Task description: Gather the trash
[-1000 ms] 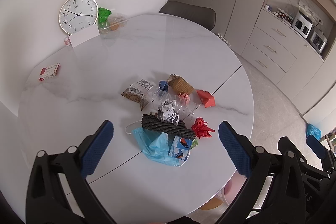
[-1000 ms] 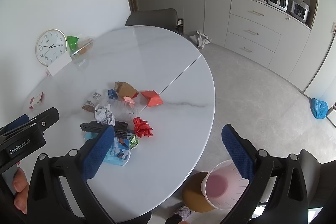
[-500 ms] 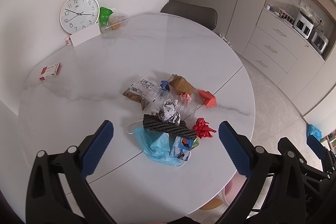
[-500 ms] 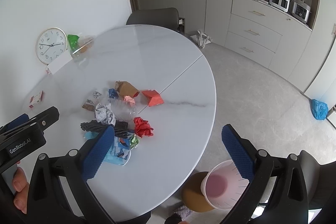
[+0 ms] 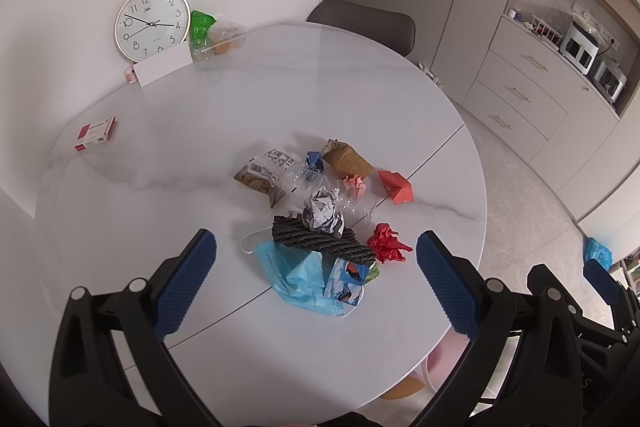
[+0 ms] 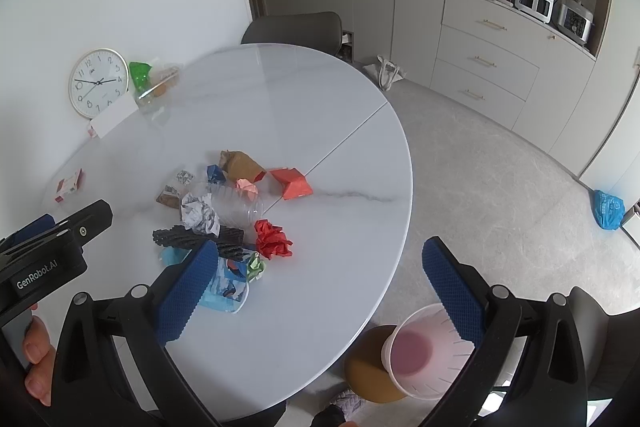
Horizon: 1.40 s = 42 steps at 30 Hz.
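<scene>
Trash pile (image 5: 320, 219) lies mid-table (image 5: 280, 87), toward the near edge; clock (image 5: 152, 23) stands at the far-left edge.
</scene>
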Each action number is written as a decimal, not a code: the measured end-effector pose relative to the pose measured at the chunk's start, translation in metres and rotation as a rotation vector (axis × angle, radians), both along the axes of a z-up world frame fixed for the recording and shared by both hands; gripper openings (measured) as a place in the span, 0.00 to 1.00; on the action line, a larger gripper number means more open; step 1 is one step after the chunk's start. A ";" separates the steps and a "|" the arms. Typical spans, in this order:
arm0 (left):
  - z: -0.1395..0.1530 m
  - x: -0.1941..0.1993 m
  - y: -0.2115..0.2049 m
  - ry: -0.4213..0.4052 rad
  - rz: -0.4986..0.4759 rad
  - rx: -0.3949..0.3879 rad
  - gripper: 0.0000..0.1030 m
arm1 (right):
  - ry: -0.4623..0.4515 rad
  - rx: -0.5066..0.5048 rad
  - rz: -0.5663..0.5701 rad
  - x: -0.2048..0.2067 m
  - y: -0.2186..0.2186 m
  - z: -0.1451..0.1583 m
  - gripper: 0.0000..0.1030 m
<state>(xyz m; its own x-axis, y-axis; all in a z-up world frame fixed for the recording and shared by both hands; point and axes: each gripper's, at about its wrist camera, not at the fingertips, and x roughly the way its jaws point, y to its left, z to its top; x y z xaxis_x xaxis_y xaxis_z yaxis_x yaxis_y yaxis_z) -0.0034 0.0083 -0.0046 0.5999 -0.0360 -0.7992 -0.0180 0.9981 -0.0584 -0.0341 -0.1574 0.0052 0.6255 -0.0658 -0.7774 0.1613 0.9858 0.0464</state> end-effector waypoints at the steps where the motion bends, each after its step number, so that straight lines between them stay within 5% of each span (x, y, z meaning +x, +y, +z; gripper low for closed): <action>1: 0.000 0.000 0.000 0.000 0.001 0.001 0.93 | 0.001 -0.001 0.000 0.000 0.000 0.000 0.98; 42: -0.012 0.010 0.014 0.021 0.010 -0.018 0.93 | 0.018 0.035 0.036 0.009 0.010 -0.011 0.98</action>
<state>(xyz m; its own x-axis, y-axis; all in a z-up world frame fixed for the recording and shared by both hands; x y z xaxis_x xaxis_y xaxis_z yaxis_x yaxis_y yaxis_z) 0.0068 0.0226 -0.0162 0.5833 -0.0447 -0.8110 -0.0291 0.9967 -0.0759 -0.0249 -0.1478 -0.0058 0.6127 -0.0162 -0.7902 0.1268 0.9889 0.0781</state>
